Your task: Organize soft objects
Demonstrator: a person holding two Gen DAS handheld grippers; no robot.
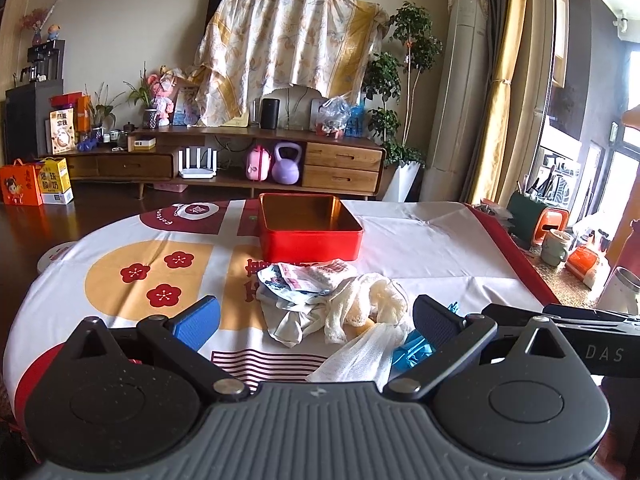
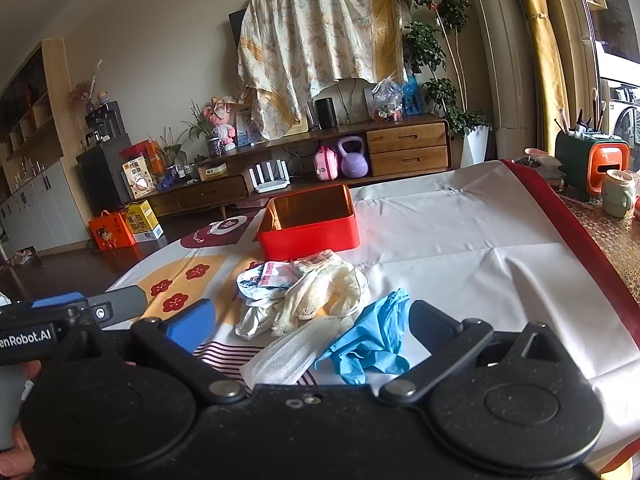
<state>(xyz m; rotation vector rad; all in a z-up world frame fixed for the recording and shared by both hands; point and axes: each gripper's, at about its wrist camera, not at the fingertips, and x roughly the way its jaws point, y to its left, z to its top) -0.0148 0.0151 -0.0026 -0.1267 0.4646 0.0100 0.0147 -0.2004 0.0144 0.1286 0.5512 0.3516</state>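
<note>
left gripper (image 1: 316, 320) and right gripper (image 2: 312, 326) gape wide, empty — cloth pile (image 2: 304, 296) near red tin (image 2: 308, 220)

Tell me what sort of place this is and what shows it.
Most likely a home living room. A long wooden TV cabinet stands against the wall with a cloth-draped screen above it, a potted tree beside it, and a cloth-covered table holding a red tin box.
</note>
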